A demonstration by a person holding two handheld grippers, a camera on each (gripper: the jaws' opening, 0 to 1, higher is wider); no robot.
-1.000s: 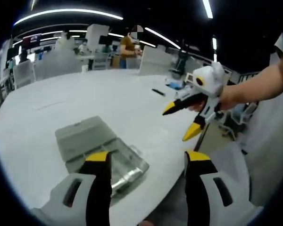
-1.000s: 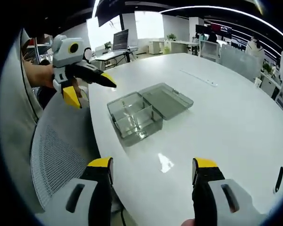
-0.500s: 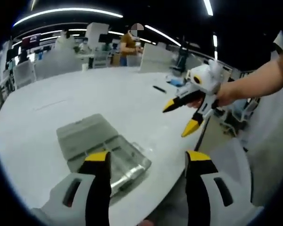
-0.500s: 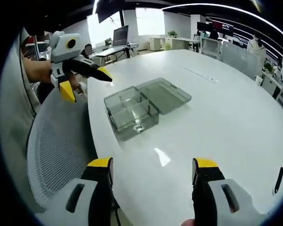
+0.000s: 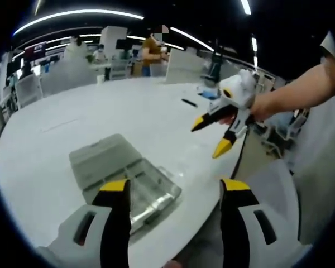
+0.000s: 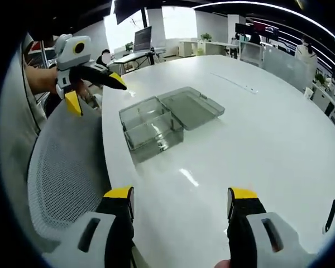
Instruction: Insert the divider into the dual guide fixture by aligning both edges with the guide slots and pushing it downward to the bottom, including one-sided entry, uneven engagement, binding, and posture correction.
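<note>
Hovering with fingers spread, left gripper (image 5: 176, 190) and right gripper (image 6: 181, 198) flank the clear box (image 6: 151, 127).

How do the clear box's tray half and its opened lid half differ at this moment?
The tray half is deeper, with upright walls and a partition splitting it into compartments; the lid half is shallow and undivided. The tray half lies nearer the table edge, toward the mesh chair; the lid half lies further in. Both are clear grey plastic, joined along one side, and lie flat on the table. Neither gripper touches them.
</note>
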